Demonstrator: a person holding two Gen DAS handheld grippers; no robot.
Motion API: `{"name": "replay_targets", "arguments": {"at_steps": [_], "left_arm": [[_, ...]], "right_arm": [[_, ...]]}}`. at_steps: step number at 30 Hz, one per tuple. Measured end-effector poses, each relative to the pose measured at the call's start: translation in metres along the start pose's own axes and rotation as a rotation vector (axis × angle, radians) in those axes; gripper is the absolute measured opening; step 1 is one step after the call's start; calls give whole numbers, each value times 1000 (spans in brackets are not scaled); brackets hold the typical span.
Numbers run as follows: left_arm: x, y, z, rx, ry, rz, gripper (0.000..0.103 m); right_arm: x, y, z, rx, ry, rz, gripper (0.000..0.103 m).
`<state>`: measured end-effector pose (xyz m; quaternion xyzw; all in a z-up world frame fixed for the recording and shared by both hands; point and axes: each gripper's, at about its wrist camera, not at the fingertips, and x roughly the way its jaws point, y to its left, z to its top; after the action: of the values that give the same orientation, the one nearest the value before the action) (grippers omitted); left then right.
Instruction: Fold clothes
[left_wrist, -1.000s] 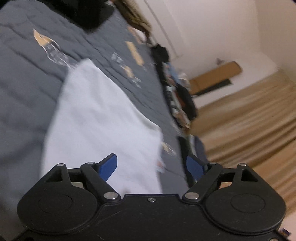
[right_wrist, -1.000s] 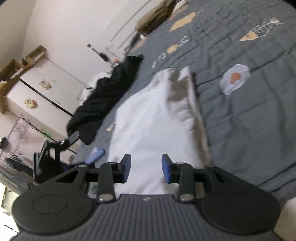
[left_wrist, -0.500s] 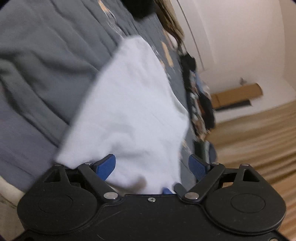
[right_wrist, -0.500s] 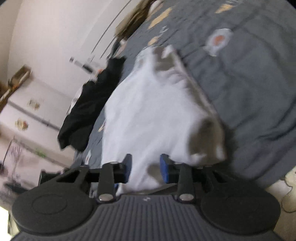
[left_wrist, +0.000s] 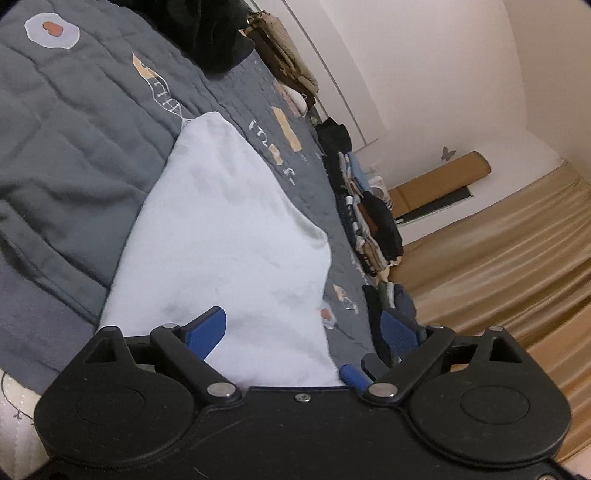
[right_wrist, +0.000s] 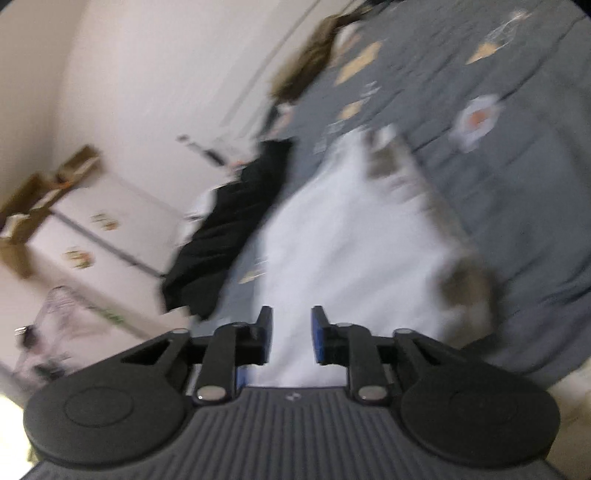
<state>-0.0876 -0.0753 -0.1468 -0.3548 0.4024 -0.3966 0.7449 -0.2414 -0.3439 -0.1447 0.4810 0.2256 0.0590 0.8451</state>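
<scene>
The white garment (left_wrist: 221, 236) lay partly folded on the grey quilt (left_wrist: 74, 147), beside a stack of folded clothes (left_wrist: 373, 229), while the left gripper (left_wrist: 303, 328) gaped wide and the right gripper (right_wrist: 291, 332) stood narrowly parted, neither holding cloth.

— Where's the white garment (left_wrist: 225, 236)?

— Spread on the grey quilt (left_wrist: 70, 155), narrowing toward its far end, near edge at the quilt's near border.

— Flat?

— Mostly; the far end (right_wrist: 380, 147) looks bunched, one near corner (right_wrist: 469, 284) rumpled and shadowed, though blurred.
</scene>
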Motion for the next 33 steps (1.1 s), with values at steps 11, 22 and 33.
{"name": "replay_targets", "arguments": {"at_steps": [11, 22, 33], "left_arm": [[-13, -10, 4, 54, -14, 68, 91], [-36, -44, 5, 262, -87, 208, 102], [-31, -52, -4, 367, -49, 292, 103]], "right_arm": [[21, -41, -4, 171, 7, -124, 32], [7, 12, 1, -185, -22, -369, 43], [13, 32, -5, -335, 3, -459, 46]]}}
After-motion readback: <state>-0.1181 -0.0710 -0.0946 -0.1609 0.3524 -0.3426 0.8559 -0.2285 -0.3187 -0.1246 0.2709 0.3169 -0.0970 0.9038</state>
